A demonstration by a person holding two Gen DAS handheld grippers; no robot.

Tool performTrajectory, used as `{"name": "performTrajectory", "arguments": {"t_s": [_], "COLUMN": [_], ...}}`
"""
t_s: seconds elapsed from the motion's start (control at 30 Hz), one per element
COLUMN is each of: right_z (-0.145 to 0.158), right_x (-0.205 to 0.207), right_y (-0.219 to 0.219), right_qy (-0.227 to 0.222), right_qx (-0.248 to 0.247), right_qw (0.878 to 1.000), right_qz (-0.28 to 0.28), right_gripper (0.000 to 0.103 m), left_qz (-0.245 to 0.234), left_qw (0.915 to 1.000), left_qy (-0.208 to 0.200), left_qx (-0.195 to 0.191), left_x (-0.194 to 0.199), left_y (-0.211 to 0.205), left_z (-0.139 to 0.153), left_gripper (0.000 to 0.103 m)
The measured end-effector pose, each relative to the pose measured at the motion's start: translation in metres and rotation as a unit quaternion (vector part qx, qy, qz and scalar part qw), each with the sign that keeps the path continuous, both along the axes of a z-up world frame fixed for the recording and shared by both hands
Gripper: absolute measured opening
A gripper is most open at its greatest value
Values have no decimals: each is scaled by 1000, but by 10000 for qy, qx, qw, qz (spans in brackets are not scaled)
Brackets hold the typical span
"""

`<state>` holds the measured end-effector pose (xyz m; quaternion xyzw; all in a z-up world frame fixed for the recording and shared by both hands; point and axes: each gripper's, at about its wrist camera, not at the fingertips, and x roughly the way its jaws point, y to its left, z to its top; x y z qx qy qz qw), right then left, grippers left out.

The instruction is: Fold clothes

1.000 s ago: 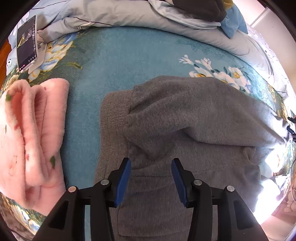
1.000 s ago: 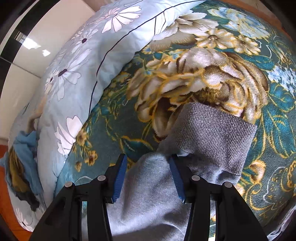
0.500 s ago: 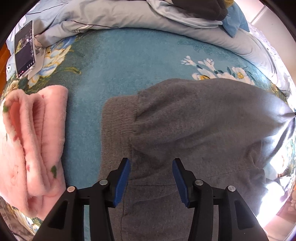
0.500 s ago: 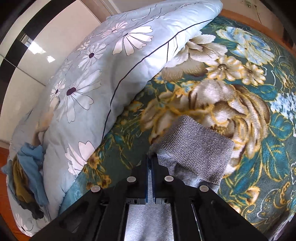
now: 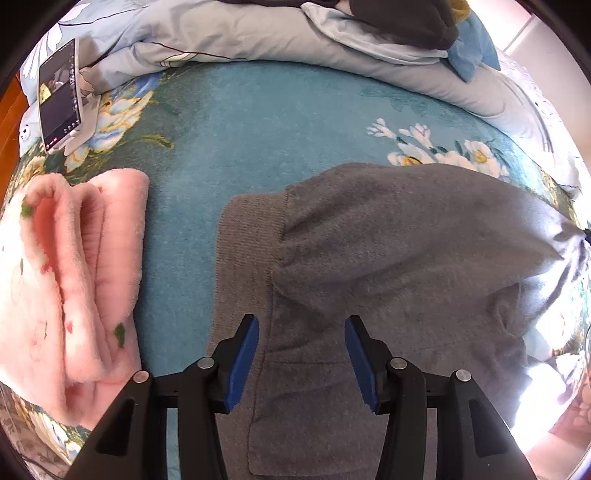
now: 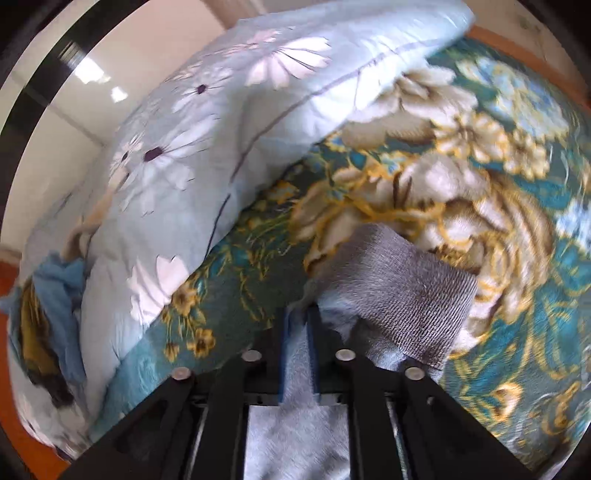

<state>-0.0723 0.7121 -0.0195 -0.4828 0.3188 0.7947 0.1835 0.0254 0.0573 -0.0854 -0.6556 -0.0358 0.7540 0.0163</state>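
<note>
A grey sweatshirt (image 5: 388, 240) lies on the teal floral blanket (image 5: 240, 140), its ribbed hem (image 5: 247, 240) to the left. My left gripper (image 5: 301, 325) points straight down over the sweatshirt's body, open, with cloth below but nothing pinched. In the right wrist view my right gripper (image 6: 300, 314) pinches the grey sleeve (image 6: 295, 424) just behind its ribbed cuff (image 6: 402, 295). Its jaws are opening slightly, with the bunched fabric still between the pads. The cuff hangs lifted off the blanket (image 6: 498, 229). In the left wrist view the sleeve is pulled taut toward the right edge.
A folded pink fleece (image 5: 74, 277) lies left of the sweatshirt. A phone (image 5: 59, 96) leans at the far left. A pale blue flowered duvet (image 5: 258, 33) and pillow (image 6: 203, 147) bound the far side. Blue and dark clothes (image 6: 48, 295) are heaped beyond.
My right gripper closed on the sleeve behind the cuff and raised it off the blanket. In the left wrist view the sleeve drew taut to the right. The left gripper stayed put.
</note>
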Motion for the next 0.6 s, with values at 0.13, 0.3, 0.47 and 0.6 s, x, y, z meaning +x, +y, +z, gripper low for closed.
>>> {"name": "performTrajectory", "arguments": {"t_s": [0.13, 0.3, 0.47, 0.6], "right_z": [30, 46, 43, 46], "right_x": [29, 102, 189, 254], "right_y": [-20, -54, -71, -69], "right_qy": [183, 233, -123, -218], "right_qx": [270, 266, 167, 41], "right_qw": [9981, 9964, 9987, 9996], "right_qz": [516, 764, 465, -165], "right_gripper": [39, 53, 55, 55], "left_qz": [-55, 64, 296, 606], "left_qw": [9999, 9991, 9951, 9889], "left_qy": [27, -53, -486, -776], "left_qx": [161, 407, 812, 1112], "left_x": [13, 41, 85, 121], "left_y": [-6, -33, -57, -77], "left_z": [8, 17, 8, -2], "left_gripper": [54, 61, 61, 61]}}
